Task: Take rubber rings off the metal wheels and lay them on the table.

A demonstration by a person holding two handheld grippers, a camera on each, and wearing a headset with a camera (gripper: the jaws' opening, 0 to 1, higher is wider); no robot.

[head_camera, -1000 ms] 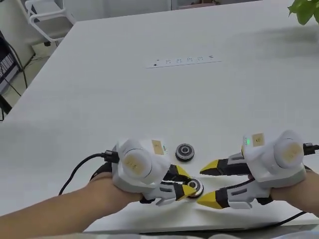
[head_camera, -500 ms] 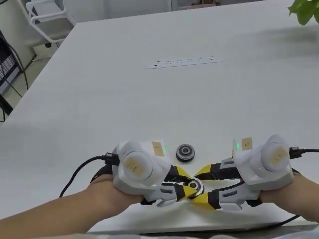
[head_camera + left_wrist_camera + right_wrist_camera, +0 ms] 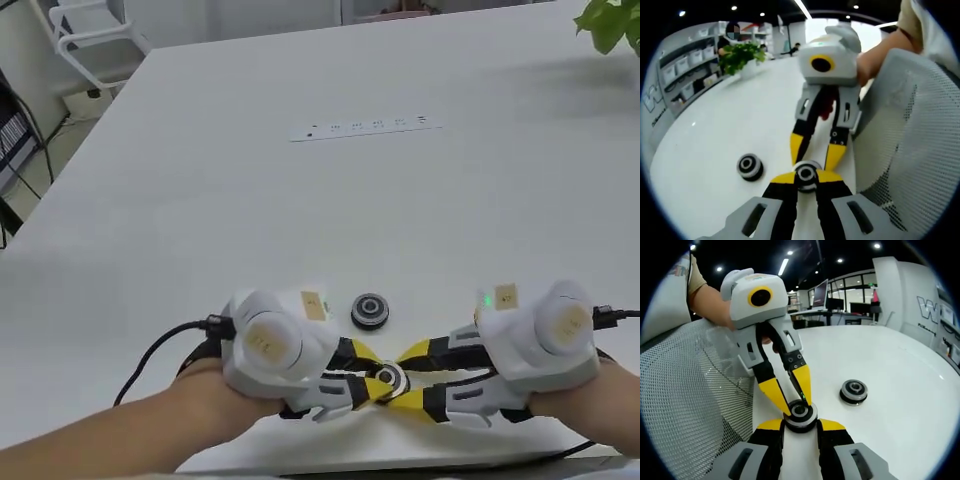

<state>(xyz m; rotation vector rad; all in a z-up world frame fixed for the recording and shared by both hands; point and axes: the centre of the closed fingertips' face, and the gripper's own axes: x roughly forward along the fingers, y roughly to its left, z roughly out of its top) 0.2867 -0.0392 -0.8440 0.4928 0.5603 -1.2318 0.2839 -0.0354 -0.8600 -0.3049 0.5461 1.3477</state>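
1. At the near edge of the tabletop, the left hand-held gripper is clenched on a metal wheel.
2. The right hand-held gripper meets it from the right. Its jaws are closed against the same wheel's black rubber ring.
3. We cannot tell whether this wheel touches the surface.
4. Just beyond, a second wheel lies flat on the tabletop with its ring on.
5. Far back we see a power strip at centre and a plant at far right.
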